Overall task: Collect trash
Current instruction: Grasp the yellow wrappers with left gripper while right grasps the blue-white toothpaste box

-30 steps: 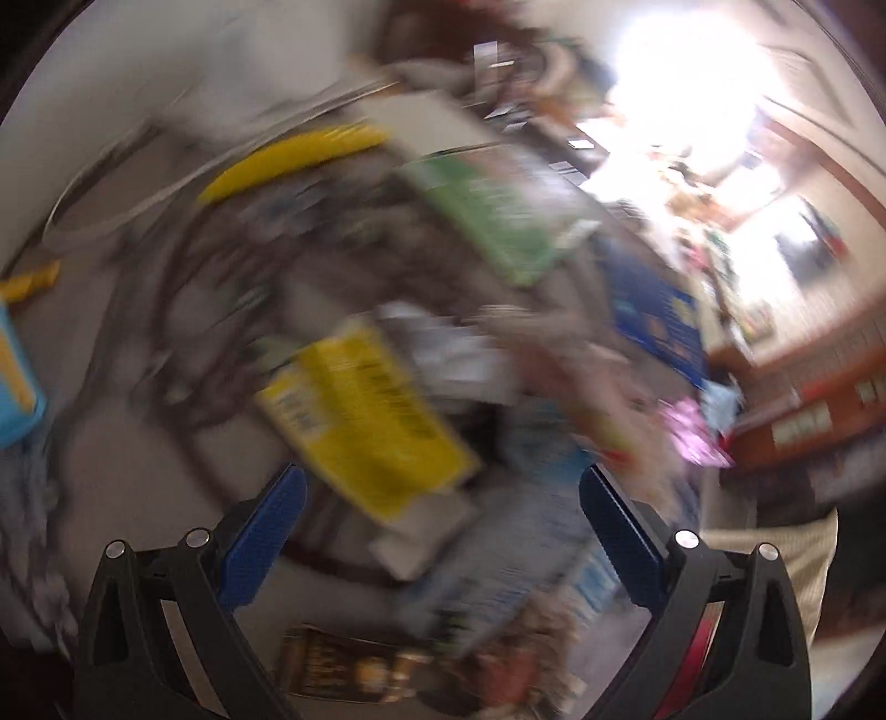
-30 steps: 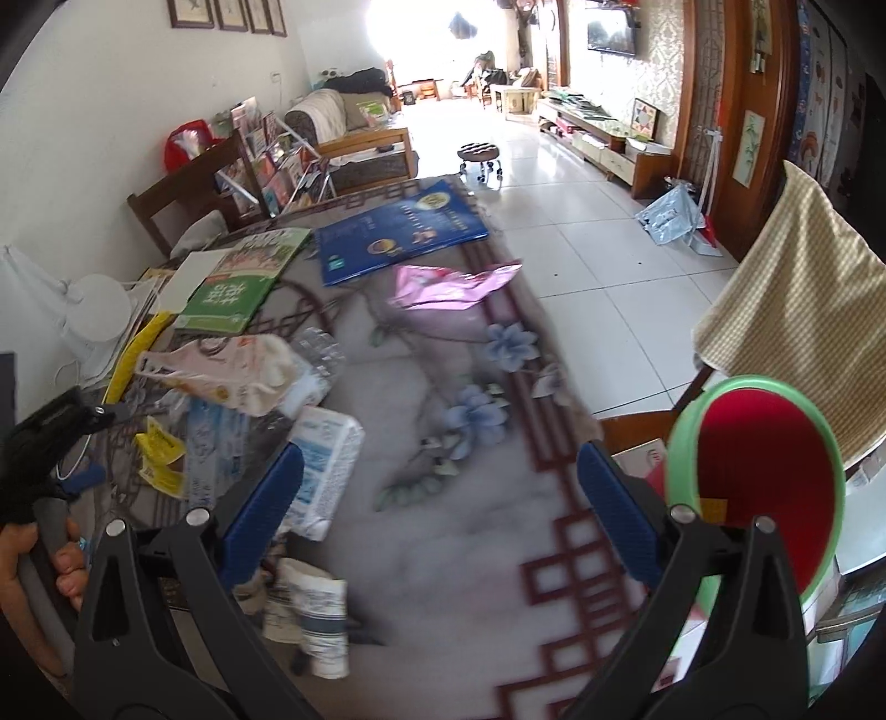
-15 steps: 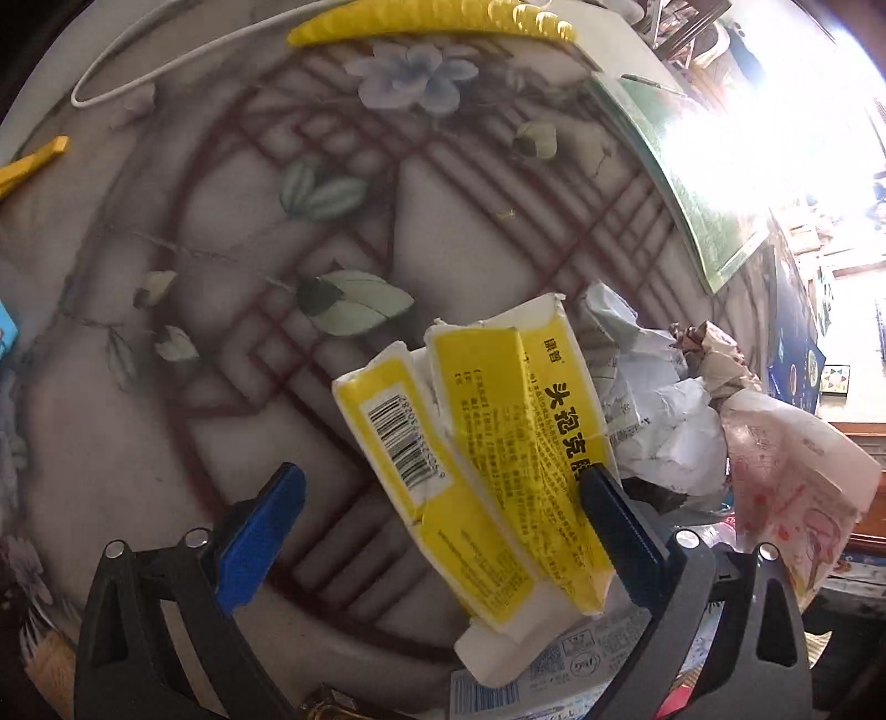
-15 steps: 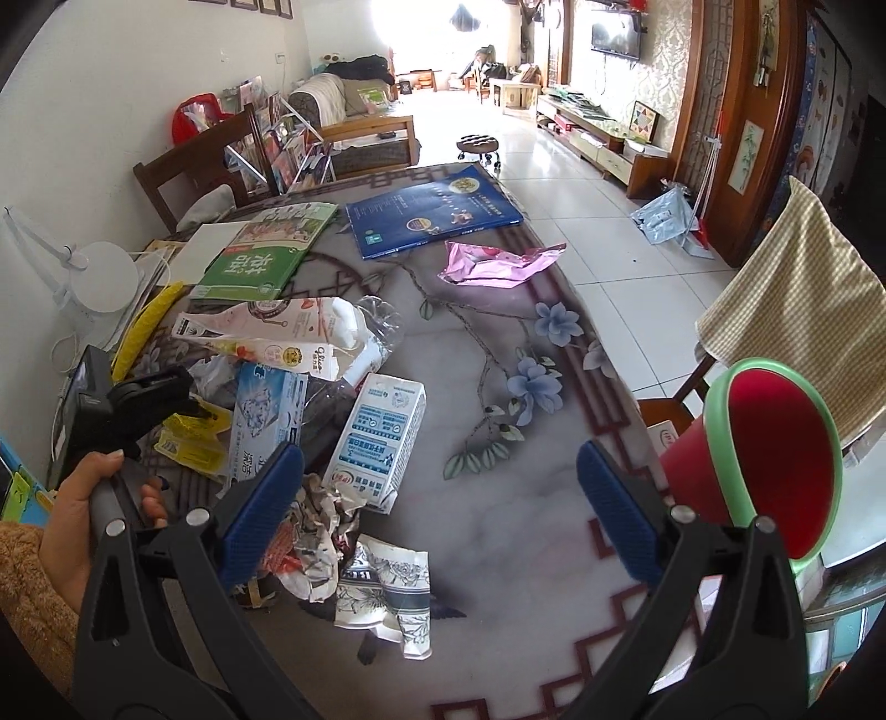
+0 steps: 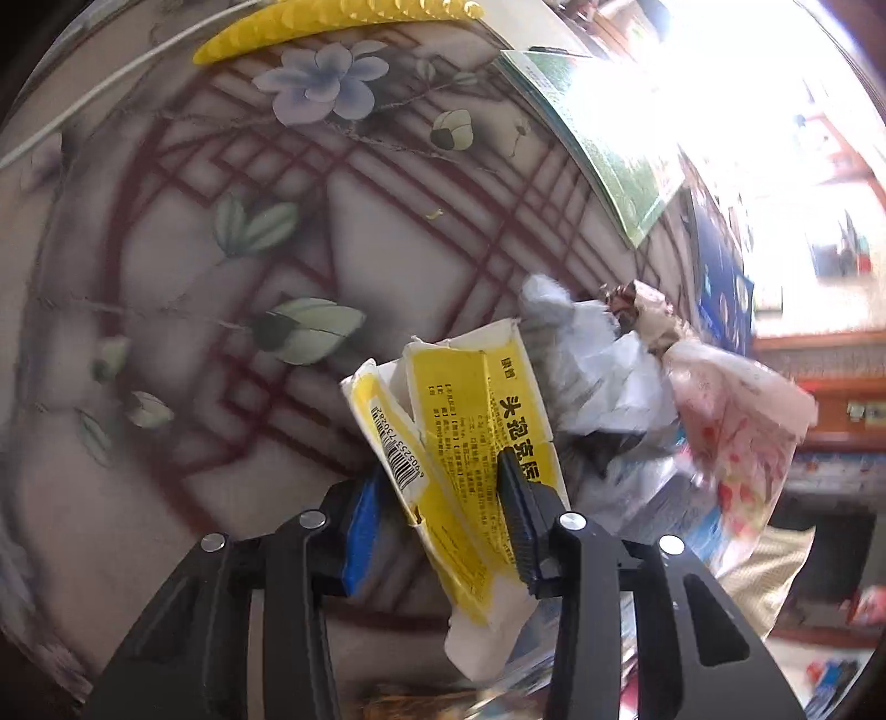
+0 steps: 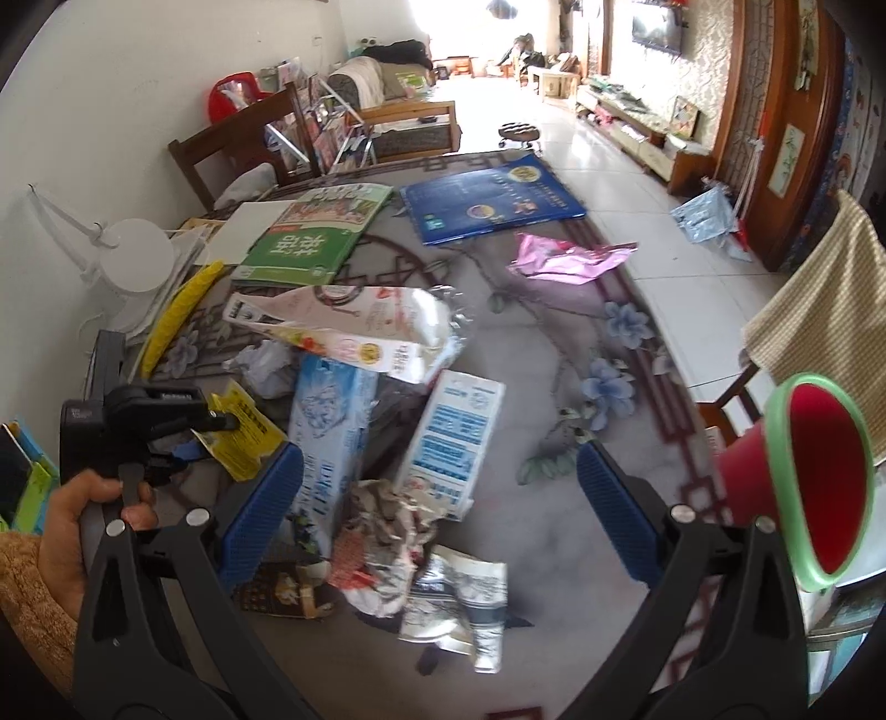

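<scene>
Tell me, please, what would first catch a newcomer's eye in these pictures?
Most likely the yellow box, flattened and pinched between the pads of the left gripper, whose jaws have just been closing on it. Next comes the heap of crumpled wrappers and cartons in the middle of the flowered table, in front of the open right gripper. The red bin with a green rim stands out at the table's right edge.

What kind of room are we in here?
Most likely a home living and dining room: a table with a floral cloth strewn with trash, a sofa at the far end, and a wall-mounted TV.
</scene>
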